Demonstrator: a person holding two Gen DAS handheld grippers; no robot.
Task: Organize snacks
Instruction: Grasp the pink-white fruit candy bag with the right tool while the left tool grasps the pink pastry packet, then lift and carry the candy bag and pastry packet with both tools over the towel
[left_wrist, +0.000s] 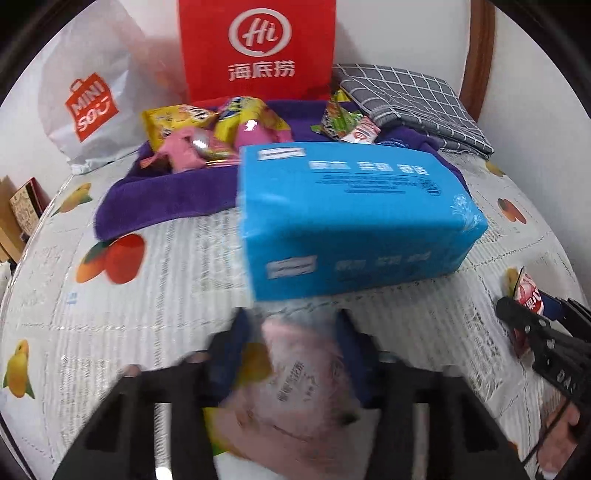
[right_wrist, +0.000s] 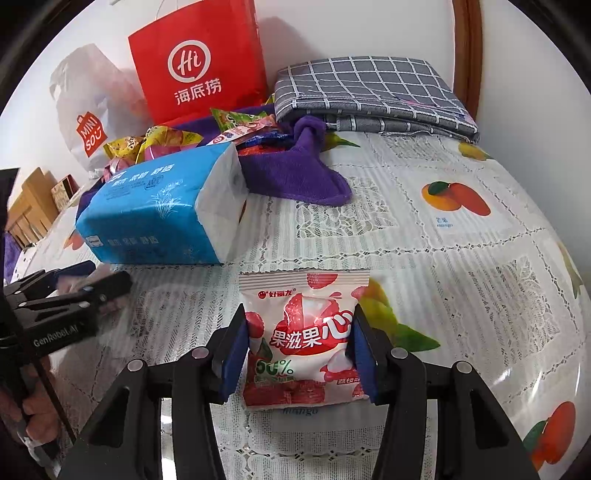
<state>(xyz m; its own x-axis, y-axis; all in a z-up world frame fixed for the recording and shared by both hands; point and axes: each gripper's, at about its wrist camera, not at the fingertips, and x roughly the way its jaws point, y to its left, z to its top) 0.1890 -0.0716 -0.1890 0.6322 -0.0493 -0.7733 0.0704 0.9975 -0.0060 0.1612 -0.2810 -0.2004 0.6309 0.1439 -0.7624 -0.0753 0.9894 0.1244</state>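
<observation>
Red-and-white, glossy, with a serrated top edge and lychee art, the gummy pack (right_wrist: 301, 338) sits upright over the tablecloth (right_wrist: 443, 258), clamped between the right gripper's (right_wrist: 301, 354) blue pads. The left gripper (left_wrist: 291, 365) pinches a blurred pink packet (left_wrist: 295, 380) just before the tissue pack (left_wrist: 354, 218).

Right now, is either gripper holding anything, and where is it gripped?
Yes. The right gripper pinches a red-and-white snack packet by its two side edges. The left gripper is shut on a blurred pink packet, apparently across its sides.
</observation>
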